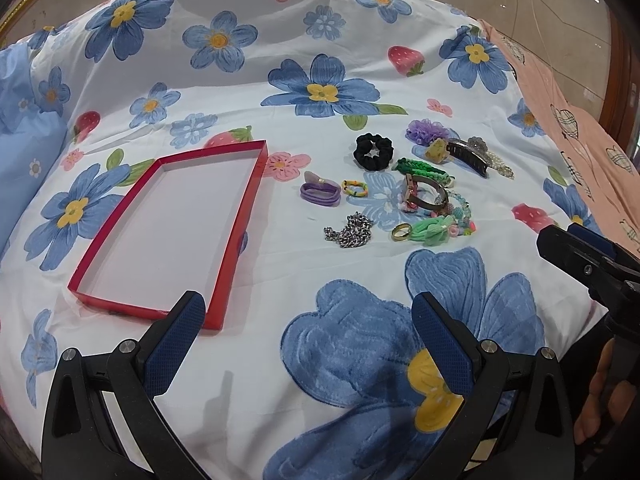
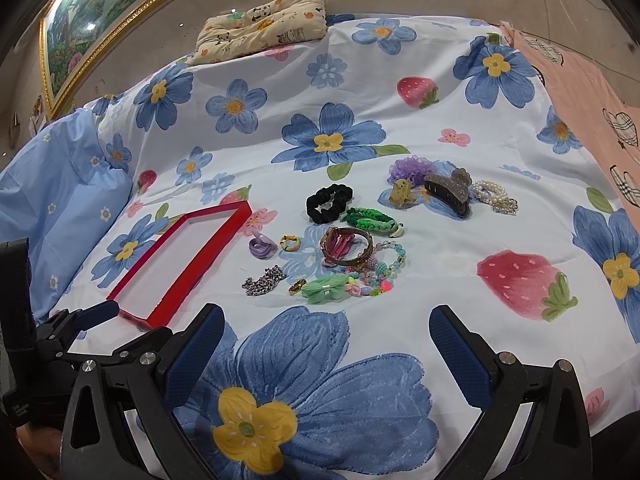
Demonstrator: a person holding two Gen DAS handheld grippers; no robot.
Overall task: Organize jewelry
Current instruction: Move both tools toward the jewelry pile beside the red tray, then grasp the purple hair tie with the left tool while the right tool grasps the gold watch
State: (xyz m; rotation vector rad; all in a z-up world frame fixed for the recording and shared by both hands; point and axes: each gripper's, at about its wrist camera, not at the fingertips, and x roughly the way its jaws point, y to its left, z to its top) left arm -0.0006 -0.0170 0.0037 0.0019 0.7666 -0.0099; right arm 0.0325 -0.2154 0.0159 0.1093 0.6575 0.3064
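Hovering over the bed, I have my left gripper (image 1: 308,312) and right gripper (image 2: 326,326) spread wide, both empty. Jewelry sits heaped right of the empty red tray (image 1: 120,220); the silver chain (image 1: 350,232) lies nearest. Risk: soft bedsheet (image 2: 440,240) bunching between the fingers, or tangled bracelets lifting together.

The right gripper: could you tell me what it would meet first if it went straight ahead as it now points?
Probably the green bow, the nearest piece of the jewelry pile and roughly centred ahead of the open right gripper. Only bare floral bedsheet lies before it, though depth is uncertain.
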